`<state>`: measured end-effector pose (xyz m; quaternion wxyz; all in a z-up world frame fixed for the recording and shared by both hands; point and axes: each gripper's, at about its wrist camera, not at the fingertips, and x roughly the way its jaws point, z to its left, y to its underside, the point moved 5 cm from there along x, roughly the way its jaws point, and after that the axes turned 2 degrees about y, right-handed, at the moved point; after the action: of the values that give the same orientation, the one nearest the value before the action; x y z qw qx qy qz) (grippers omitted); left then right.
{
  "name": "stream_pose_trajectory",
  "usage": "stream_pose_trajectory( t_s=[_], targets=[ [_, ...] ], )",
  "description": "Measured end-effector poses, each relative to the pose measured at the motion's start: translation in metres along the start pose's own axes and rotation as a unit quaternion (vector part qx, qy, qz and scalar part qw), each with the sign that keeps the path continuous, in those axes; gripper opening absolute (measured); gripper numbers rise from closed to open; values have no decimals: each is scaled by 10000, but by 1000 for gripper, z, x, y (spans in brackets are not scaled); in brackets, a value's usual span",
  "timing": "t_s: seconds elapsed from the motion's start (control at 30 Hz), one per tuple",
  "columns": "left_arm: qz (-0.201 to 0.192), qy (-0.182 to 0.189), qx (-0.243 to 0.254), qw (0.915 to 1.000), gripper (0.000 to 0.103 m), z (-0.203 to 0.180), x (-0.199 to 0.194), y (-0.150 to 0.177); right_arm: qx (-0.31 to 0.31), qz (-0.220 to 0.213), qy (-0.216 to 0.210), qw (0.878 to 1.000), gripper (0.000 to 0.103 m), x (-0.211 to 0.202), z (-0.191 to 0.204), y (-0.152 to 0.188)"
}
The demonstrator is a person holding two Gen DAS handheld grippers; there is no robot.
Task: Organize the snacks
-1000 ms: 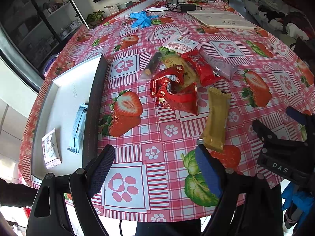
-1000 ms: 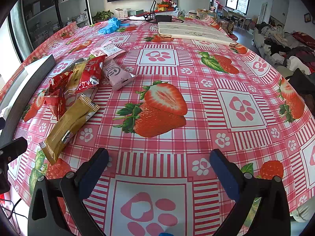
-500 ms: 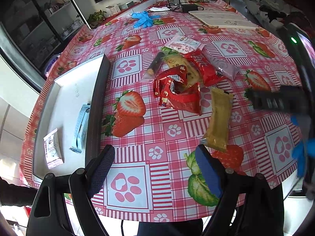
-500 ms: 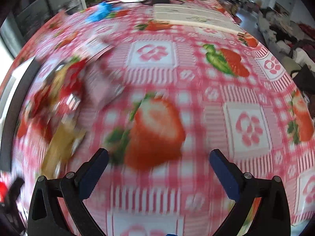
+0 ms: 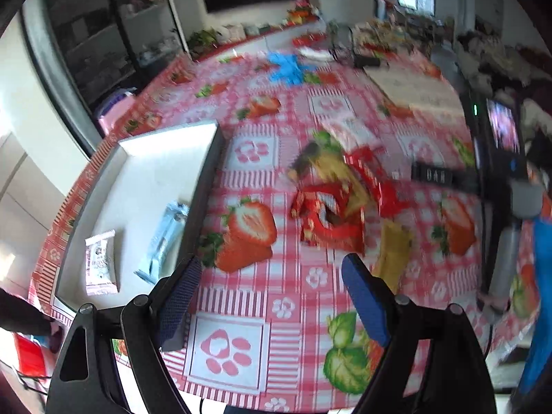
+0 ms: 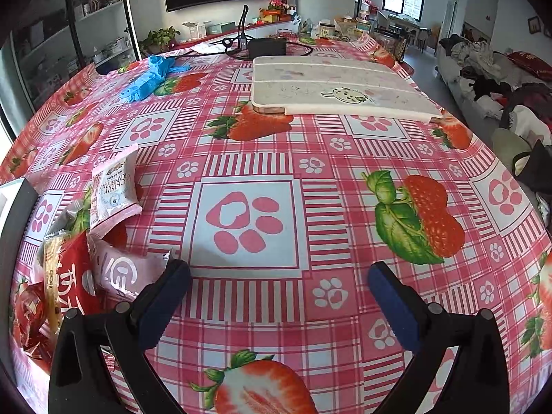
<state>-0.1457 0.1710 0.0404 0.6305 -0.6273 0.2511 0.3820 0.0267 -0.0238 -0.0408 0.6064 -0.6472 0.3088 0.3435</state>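
Two packets in the tray [image 5: 145, 179] at left – snack pile [image 5: 338, 203] mid-frame still unsorted; left gripper [image 5: 272, 296] and right gripper [image 6: 279, 296] both wide, empty.

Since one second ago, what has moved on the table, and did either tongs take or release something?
The right tongs moved toward the far side of the snack pile, now beside the pink packet. The left tongs rose slightly. Both are open and empty; nothing was taken or let go. The pile and the two packets in the tray stayed put.
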Motion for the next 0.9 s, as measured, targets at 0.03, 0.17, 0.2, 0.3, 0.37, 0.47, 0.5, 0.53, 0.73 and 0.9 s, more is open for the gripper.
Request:
stream_pose_trajectory(
  t_s=[0.03,0.17,0.2,0.3,0.37,0.47,0.5,0.53,0.73,0.9],
  targets=[
    [-167,-7,-164,9997,86,0,-4,-5,-1,0,2,10000,103,0,0,0],
    [-522,379,-740,9952,86,-12,-25,-20,-6,2,2,10000,103,0,-1,0],
    [-632,257,-647,9956,86,-14,-32,-23,-7,2,1,10000,103,0,-1,0],
    [-846,195,-549,9947,88,-17,-45,-29,-8,2,0,10000,103,0,-1,-1],
    [-710,479,-776,9933,94,-15,-45,-29,-8,2,-1,10000,103,0,-1,-1],
    [-459,822,-1582,9829,103,-2,-40,-25,-8,2,-2,10000,103,0,-1,-1],
    [-503,877,-1759,9792,103,2,-41,-24,-8,2,-3,10000,103,0,-1,-1],
    [-560,944,-1825,9771,103,1,-43,-23,-8,2,-4,10000,103,0,-1,-1],
    [-531,196,-1495,9871,103,-11,-51,-25,-9,3,-7,10000,103,0,-1,-1],
    [125,67,-1435,9896,103,-23,-24,-11,-10,3,-9,10000,103,0,-1,-1]
  ],
)
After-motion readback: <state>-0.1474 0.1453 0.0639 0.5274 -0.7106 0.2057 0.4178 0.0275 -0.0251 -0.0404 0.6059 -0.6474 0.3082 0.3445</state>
